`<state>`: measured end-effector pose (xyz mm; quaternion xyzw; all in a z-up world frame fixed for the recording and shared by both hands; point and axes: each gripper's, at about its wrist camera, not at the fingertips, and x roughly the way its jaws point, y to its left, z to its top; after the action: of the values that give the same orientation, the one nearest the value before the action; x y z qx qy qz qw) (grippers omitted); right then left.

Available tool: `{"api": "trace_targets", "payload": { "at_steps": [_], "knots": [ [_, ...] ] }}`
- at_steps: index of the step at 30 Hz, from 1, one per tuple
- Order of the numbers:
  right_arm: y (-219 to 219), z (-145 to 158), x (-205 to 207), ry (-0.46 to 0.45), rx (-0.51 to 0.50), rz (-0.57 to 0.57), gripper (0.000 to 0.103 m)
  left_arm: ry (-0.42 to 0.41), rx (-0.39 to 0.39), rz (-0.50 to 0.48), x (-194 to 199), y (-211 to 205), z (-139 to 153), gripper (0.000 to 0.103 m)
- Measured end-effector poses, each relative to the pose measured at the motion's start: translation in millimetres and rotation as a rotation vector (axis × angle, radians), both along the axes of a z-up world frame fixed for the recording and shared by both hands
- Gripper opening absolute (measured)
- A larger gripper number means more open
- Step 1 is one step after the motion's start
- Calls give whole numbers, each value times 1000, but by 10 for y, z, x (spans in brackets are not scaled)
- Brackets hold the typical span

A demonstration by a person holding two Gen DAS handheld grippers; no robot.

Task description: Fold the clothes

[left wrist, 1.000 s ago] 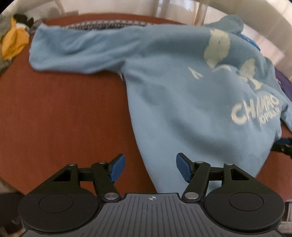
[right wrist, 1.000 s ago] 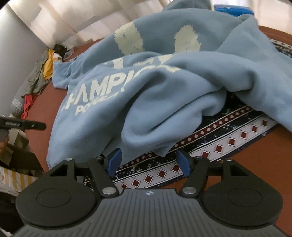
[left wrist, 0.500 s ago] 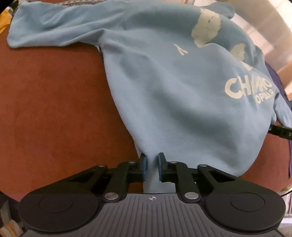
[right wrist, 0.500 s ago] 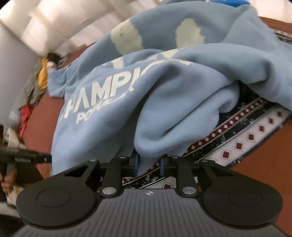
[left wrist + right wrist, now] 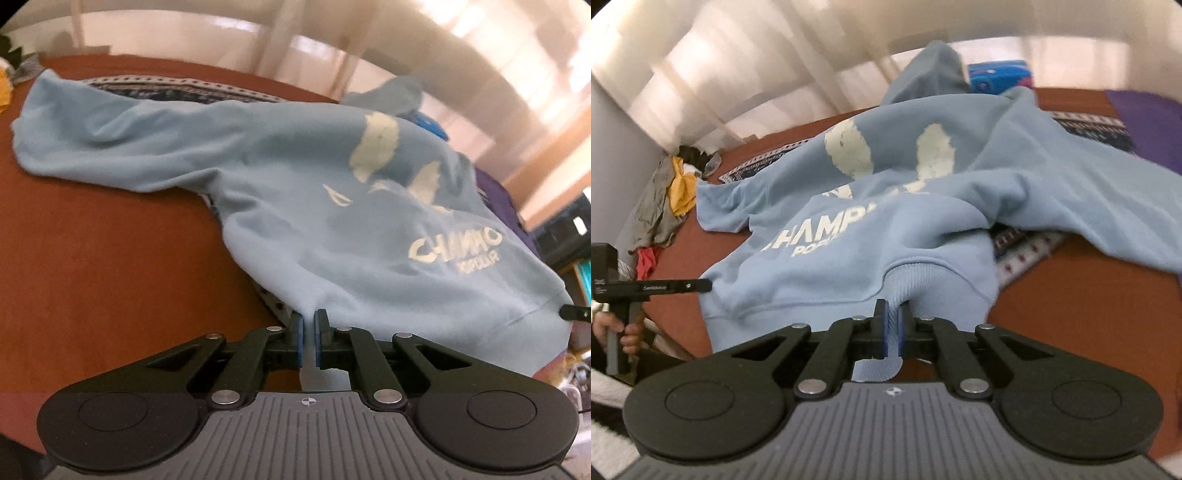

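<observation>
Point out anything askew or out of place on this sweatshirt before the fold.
The light blue sweatshirt is not flat: near the ribbed hem held by the right hand-held gripper, fabric bunches into a thick fold covering part of the white lettering. Its hood stands upright.

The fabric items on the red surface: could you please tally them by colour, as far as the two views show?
Light blue sweatshirt: 1
Patterned cloth under it: 1
Purple fabric: 1
Mixed heap at the far edge: 1, pieces too tangled to count
Total: 4
</observation>
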<state>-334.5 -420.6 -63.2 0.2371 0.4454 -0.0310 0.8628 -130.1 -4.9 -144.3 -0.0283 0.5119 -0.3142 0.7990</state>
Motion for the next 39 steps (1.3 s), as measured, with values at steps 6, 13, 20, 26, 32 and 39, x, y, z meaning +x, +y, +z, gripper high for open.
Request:
{"api": "trace_targets", "payload": {
  "at_steps": [6,13,20,26,32,39],
  "knots": [
    [253,-256,-209,133,46,-21,5,31,100,-79,-86,-79,-310,3],
    [320,-399,224,106,28,-12,5,32,90,-81,-43,-13,-315,19],
    [85,-275,932,-3,-53,-41,5,-63,82,-57,41,-167,-98,14],
    [-142,-452,1644,13,-116,-68,5,-113,84,-160,-238,-303,171,30],
    [-171,-914,1993,114,-119,-65,5,-144,103,-318,-726,-600,288,58],
    [-115,-1015,2077,130,-132,-50,5,-198,227,-507,-1258,-1019,11,58]
  ]
}}
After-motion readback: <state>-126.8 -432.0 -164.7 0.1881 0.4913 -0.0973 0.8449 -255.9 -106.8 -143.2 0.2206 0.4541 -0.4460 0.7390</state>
